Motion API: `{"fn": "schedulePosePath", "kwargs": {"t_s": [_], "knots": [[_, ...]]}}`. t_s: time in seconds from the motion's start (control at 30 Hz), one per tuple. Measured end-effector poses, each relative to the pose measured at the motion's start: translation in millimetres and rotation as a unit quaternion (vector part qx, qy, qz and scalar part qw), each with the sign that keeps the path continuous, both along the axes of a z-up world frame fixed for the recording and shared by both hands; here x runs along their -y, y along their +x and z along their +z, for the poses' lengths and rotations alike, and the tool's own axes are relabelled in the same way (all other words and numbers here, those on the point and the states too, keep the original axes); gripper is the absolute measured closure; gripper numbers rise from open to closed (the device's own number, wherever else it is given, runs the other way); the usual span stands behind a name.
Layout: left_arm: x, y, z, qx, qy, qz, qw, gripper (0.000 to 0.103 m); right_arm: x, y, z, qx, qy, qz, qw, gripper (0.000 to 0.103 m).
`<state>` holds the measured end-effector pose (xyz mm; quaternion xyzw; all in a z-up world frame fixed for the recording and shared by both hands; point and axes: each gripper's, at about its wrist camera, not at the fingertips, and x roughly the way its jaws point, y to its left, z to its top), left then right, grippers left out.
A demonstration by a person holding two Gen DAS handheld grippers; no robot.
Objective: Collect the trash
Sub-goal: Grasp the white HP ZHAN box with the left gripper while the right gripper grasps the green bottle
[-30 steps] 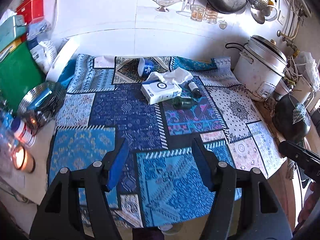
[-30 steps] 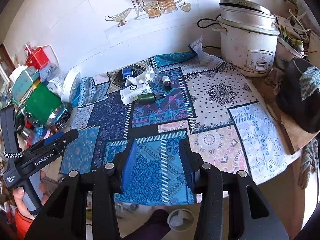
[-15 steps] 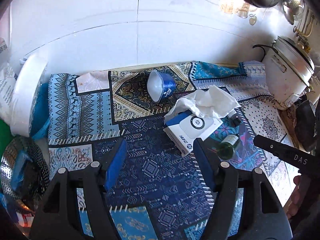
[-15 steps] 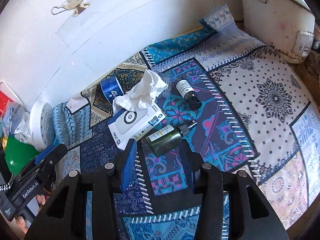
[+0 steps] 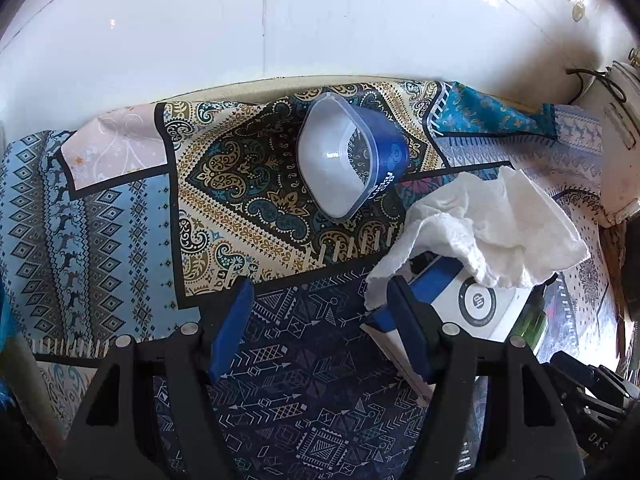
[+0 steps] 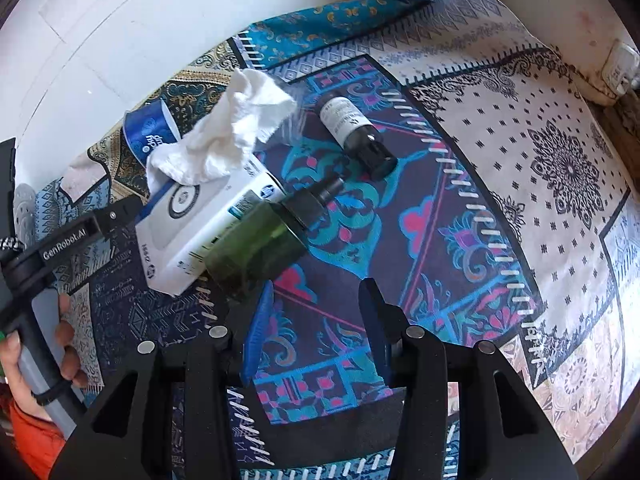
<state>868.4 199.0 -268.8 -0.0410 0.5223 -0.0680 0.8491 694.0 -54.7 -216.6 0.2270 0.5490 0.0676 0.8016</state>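
A blue plastic cup [image 5: 352, 156] lies on its side on the patterned cloth, mouth toward me; it also shows in the right wrist view [image 6: 150, 130]. A crumpled white tissue [image 5: 488, 224] rests on a white-and-blue box [image 5: 464, 308]. My left gripper [image 5: 320, 312] is open and empty, just short of the cup, its right finger beside the box. In the right wrist view a green bottle [image 6: 260, 248] lies against the box [image 6: 200, 232], with a small dark bottle [image 6: 356, 136] and the tissue [image 6: 228, 140] beyond. My right gripper [image 6: 316, 308] is open and empty, just right of the green bottle.
A white rice cooker [image 5: 616, 152] stands at the right, also in the right wrist view [image 6: 580, 20]. The white wall [image 5: 264, 20] runs along the back of the table. The left gripper's body [image 6: 68, 240] and the hand holding it are at the left.
Both grippers have moved forward and down toward the trash. The cup, box and bottles now look much larger. Both grippers stay open.
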Motion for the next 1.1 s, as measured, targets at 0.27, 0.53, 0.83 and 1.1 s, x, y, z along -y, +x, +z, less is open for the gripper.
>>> {"fn": "schedulePosePath", "kwargs": {"t_s": [0.27,0.53,0.83,1.1], "knots": [[18,-16,-20,-0.032,0.024,-0.046,0.9982,0.035,11,2,23,0.027,0.046,-0.009,0.999,0.058],[17,-50,0,-0.025,0.012,-0.052,0.9983,0.035,-6,16,15,0.022,0.025,-0.002,0.999,0.052],[51,-44,27,-0.003,-0.021,-0.094,0.9954,0.01,7,1,4,0.016,0.021,0.003,1.0,0.061],[96,-29,-1,-0.038,-0.014,-0.131,0.9905,0.01,30,-24,17,0.027,0.012,-0.024,0.999,0.062]]}}
